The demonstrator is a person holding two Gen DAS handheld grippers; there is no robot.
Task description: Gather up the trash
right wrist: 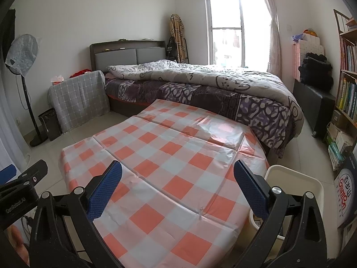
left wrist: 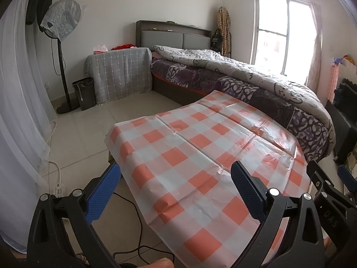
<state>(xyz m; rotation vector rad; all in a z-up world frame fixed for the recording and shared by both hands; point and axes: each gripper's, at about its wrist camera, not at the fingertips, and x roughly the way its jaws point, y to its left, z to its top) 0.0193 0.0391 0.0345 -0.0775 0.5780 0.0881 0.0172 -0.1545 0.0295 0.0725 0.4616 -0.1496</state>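
A table covered with an orange and white checked cloth [left wrist: 200, 156] fills the middle of both views [right wrist: 169, 167]; I see no trash on it. My left gripper [left wrist: 176, 176] is open and empty, held above the table's near left corner. My right gripper [right wrist: 178, 174] is open and empty, held above the table's near edge. A white bin [right wrist: 294, 185] stands on the floor at the table's right side, just under my right gripper's right finger. A dark waste bin [left wrist: 84, 93] stands by the far wall next to the fan.
A bed [right wrist: 212, 89] with a grey quilt lies beyond the table. A standing fan [left wrist: 60, 51], a cloth-covered nightstand [left wrist: 120, 73], a power strip and cables [left wrist: 59, 189] sit at left. A bookshelf [right wrist: 348, 84] and black storage bench [right wrist: 314, 107] stand at right.
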